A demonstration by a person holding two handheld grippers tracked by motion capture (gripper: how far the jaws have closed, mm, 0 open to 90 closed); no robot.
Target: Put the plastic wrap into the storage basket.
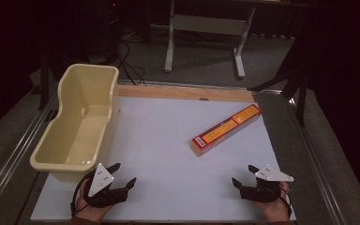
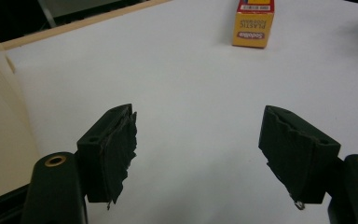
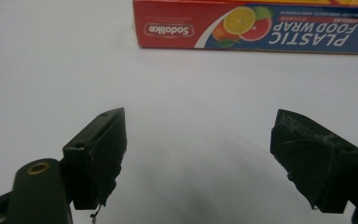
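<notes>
The left tongs (image 1: 122, 175) sit at about 7 o'clock on the white counter (image 1: 168, 140), jaws apart with nothing between them. They lie just beside the near end of the cream tub (image 1: 77, 124), which stands along the counter's left edge from 8 to 10 o'clock. The right tongs (image 1: 243, 176) rest at about 5 o'clock, jaws also wide apart and empty, held in a hand (image 1: 274, 204) coming in from the bottom edge. The box (image 1: 225, 130) of plastic food wrap lies flat at about 2 o'clock, slanting from near-left to far-right, well apart from both tongs. In the left gripper view its yellow end (image 2: 253, 23) faces the camera; in the right gripper view its red long side (image 3: 256, 25) crosses the top.
</notes>
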